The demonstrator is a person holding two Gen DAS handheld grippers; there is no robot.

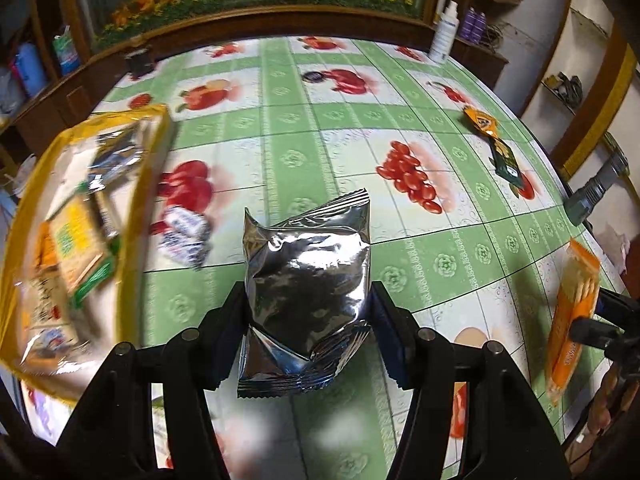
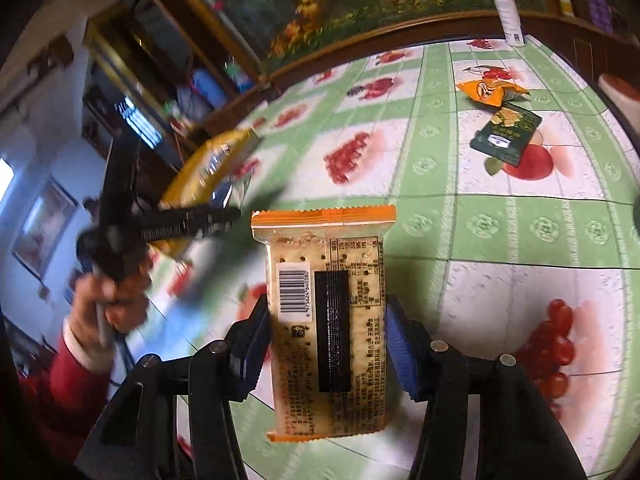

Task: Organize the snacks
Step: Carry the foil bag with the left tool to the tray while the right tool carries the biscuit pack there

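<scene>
A silver foil snack packet (image 1: 308, 280) is pinched by its sides in my left gripper (image 1: 307, 292), above the fruit-print tablecloth (image 1: 332, 116). To its left a clear bag with a yellow rim (image 1: 80, 220) holds several snacks, and a white-and-blue packet (image 1: 184, 234) lies beside it. My right gripper (image 2: 326, 308) is shut on an orange-edged cracker pack (image 2: 326, 320), whose barcode side faces the camera. In the right wrist view the left gripper (image 2: 192, 220) is blurred near the yellow-rimmed bag (image 2: 208, 160). An orange packet (image 2: 488, 92) and a dark green packet (image 2: 506, 134) lie on the table's far right.
A white spray bottle (image 1: 444, 32) stands at the table's far edge, by a wooden-framed flower picture. A small dark object (image 1: 138, 60) sits at the far left corner. A grey cylindrical tool (image 1: 596, 192) rests at the right edge. A hand in a red sleeve (image 2: 84, 344) holds the left gripper.
</scene>
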